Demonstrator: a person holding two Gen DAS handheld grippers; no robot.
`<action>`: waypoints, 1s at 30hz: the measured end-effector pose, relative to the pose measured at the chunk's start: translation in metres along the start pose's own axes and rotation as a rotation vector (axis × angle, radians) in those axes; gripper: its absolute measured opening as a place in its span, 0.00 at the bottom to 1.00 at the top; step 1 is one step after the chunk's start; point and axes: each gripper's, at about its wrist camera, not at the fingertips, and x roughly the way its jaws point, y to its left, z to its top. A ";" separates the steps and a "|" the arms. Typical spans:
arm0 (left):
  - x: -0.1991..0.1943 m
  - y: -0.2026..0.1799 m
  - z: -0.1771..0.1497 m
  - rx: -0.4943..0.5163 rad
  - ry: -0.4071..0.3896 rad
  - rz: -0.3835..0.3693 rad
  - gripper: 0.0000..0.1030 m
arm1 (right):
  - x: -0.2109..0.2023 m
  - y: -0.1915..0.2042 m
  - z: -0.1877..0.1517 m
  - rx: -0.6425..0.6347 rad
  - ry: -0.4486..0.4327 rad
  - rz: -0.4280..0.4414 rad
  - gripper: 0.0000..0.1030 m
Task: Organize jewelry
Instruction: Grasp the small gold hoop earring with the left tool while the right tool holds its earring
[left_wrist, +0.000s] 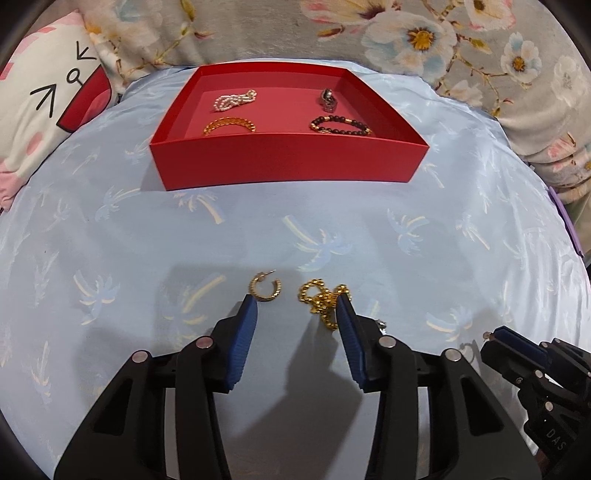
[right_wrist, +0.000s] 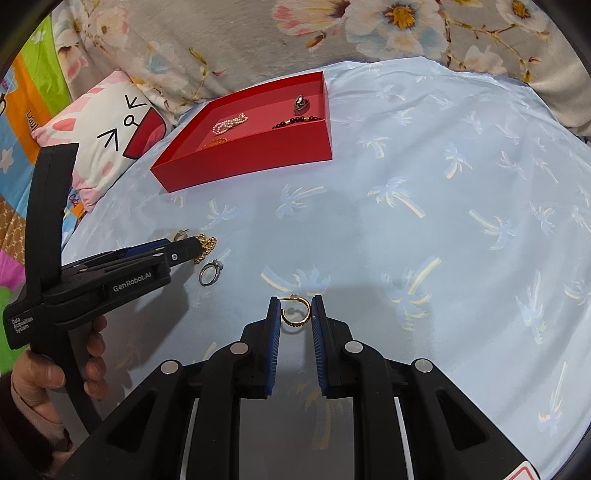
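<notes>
On the blue palm-print cloth, my left gripper (left_wrist: 297, 306) stands open. A ribbed gold hoop earring (left_wrist: 264, 290) lies just off its left fingertip. A tangled gold bead chain (left_wrist: 321, 301) lies against its right finger. A silver ring (right_wrist: 210, 273) rests beside that chain. My right gripper (right_wrist: 295, 308) is shut on a thin gold hoop earring (right_wrist: 295, 313), low over the cloth. The red tray (left_wrist: 288, 162) further back holds a pearl bracelet (left_wrist: 234, 99), a gold bracelet (left_wrist: 229, 124), a dark bead bracelet (left_wrist: 340, 123) and a small dark piece (left_wrist: 328, 99).
A cartoon-print pillow (left_wrist: 44, 110) lies left of the tray and a floral blanket (left_wrist: 406, 33) runs behind it. A person's hand (right_wrist: 48, 376) grips the left tool's handle. Open cloth stretches right of the tray (right_wrist: 243, 162).
</notes>
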 end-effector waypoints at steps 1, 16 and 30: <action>-0.001 0.002 0.000 -0.005 -0.002 -0.004 0.42 | 0.000 0.000 0.000 0.000 0.000 0.001 0.15; 0.007 0.009 0.006 0.028 -0.046 0.099 0.28 | 0.003 0.005 0.002 -0.005 0.003 0.007 0.15; -0.007 0.016 -0.001 0.002 -0.030 0.031 0.16 | -0.006 0.010 0.005 -0.020 -0.017 0.012 0.15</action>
